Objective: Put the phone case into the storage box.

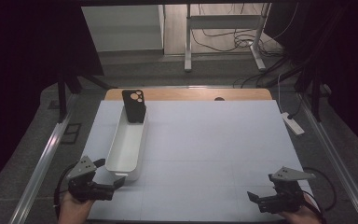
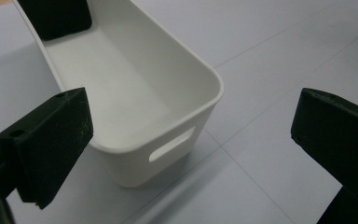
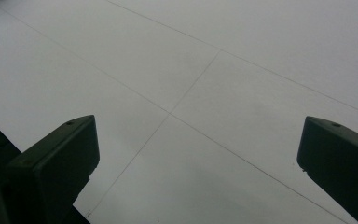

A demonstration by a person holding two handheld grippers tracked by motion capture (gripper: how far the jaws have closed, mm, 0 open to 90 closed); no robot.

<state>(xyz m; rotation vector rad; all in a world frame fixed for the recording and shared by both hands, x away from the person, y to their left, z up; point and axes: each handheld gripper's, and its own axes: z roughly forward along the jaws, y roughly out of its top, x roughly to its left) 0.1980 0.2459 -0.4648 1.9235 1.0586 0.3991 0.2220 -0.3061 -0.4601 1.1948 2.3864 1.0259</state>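
While the person's two hands sit at the near edge of the table, the left gripper [image 1: 106, 171] lies at about eight o'clock on the pale mat [image 1: 205, 154], pointing toward the near end of a long white bin [image 1: 127, 154]. Its jaws stand wide apart with nothing between them; in the left gripper view the bin's near corner, with its slot handle, sits between the two black pads [image 2: 51, 140] without touching either. One jaw tip in the high view is just beside the bin's near wall, the other off its left side.

That white bin runs lengthwise from roughly seven o'clock up toward eleven o'clock on the mat. At its far end a black phone case [image 1: 134, 105] stands propped upright against the end wall, camera cut-outs showing at its top. The left gripper view catches the case [image 2: 56, 17] as a dark shape at the far end of the bin's bare white floor.

Across at about five o'clock, well apart from the bin, the right gripper [image 1: 256, 198] rests low over the mat, aimed leftward. Its jaws are likewise spread wide and empty; the right gripper view has bare mat with faint seam lines between the pads [image 3: 56, 163].
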